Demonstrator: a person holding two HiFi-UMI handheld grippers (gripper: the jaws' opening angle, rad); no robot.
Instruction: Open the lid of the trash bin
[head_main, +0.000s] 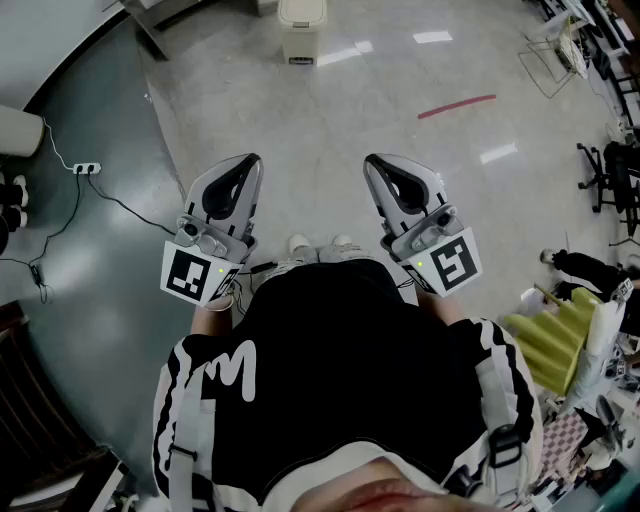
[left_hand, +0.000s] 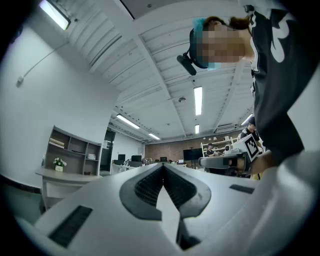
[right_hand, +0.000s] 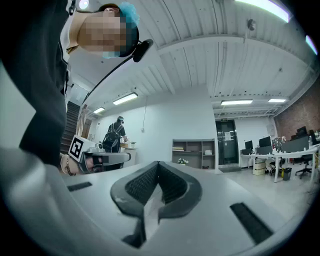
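Observation:
A beige trash bin (head_main: 301, 28) with its lid down stands on the floor at the far top of the head view, well ahead of both grippers. My left gripper (head_main: 247, 160) and right gripper (head_main: 378, 162) are held side by side in front of the person's chest, pointing forward. Each is shut with nothing between its jaws. In the left gripper view the left gripper's tips (left_hand: 162, 166) meet against the ceiling and the room. The right gripper's tips (right_hand: 158, 163) meet likewise in its own view. Neither gripper view shows the bin.
A power strip (head_main: 87, 168) with a cable lies on the dark floor at left. A red strip (head_main: 456, 106) marks the pale floor ahead. A chair (head_main: 600, 170) and clutter line the right side. A shelf (right_hand: 194, 152) and a person with a backpack (right_hand: 115, 134) stand far off.

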